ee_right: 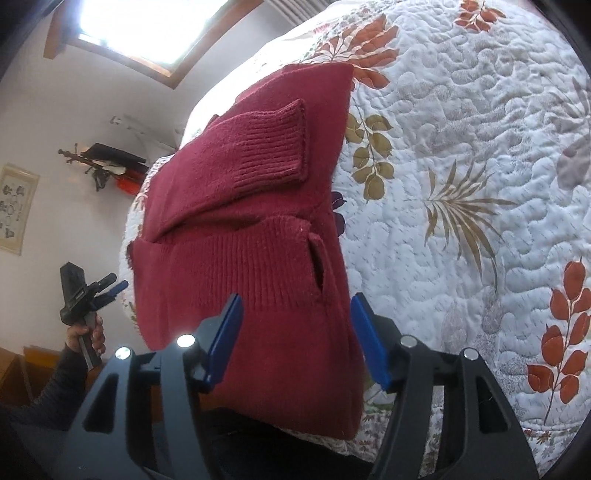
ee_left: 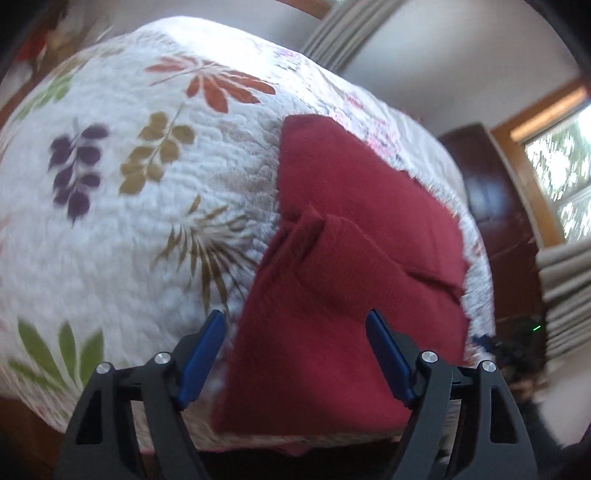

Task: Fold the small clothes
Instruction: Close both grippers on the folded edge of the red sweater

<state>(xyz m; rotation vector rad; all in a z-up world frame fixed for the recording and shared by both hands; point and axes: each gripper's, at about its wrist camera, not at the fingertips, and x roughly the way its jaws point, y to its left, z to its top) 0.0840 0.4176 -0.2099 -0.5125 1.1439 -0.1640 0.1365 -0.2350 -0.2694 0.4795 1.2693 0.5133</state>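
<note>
Fingers of the left gripper (ee_left: 295, 358) stood wide apart and held nothing; its blue pads (ee_left: 201, 360) hung above the near edge of the sweater (ee_left: 332, 295), with no contact that could be made out. In the right wrist view that same gripper (ee_right: 116, 288) showed far to the left, off the bed, held up in a hand (ee_right: 86, 338) with a dark sleeve (ee_right: 55, 380) below it.

The right gripper (ee_right: 297, 339) was likewise spread wide and empty, its two blue pads (ee_right: 225, 339) framing the sweater's (ee_right: 236, 258) near hem from above; whether they touched the knit could not be told.

One red knit sweater lay folded on the quilt (ee_right: 480, 184), near the bed's edge, with one ribbed cuff (ee_right: 273, 147) laid across its top and a ribbed band below that. The quilt was white, stitched in waves, and printed with leaves in rust, olive, purple and green.

Left in the right wrist view, a white wall carried a framed print (ee_right: 16, 208) and a rack of dark items (ee_right: 107, 162), with a bright window (ee_right: 147, 26) above. The left wrist view showed grey curtains (ee_left: 565, 284), a dark wooden door (ee_left: 491, 206) and another window (ee_left: 561, 173) at the right.
</note>
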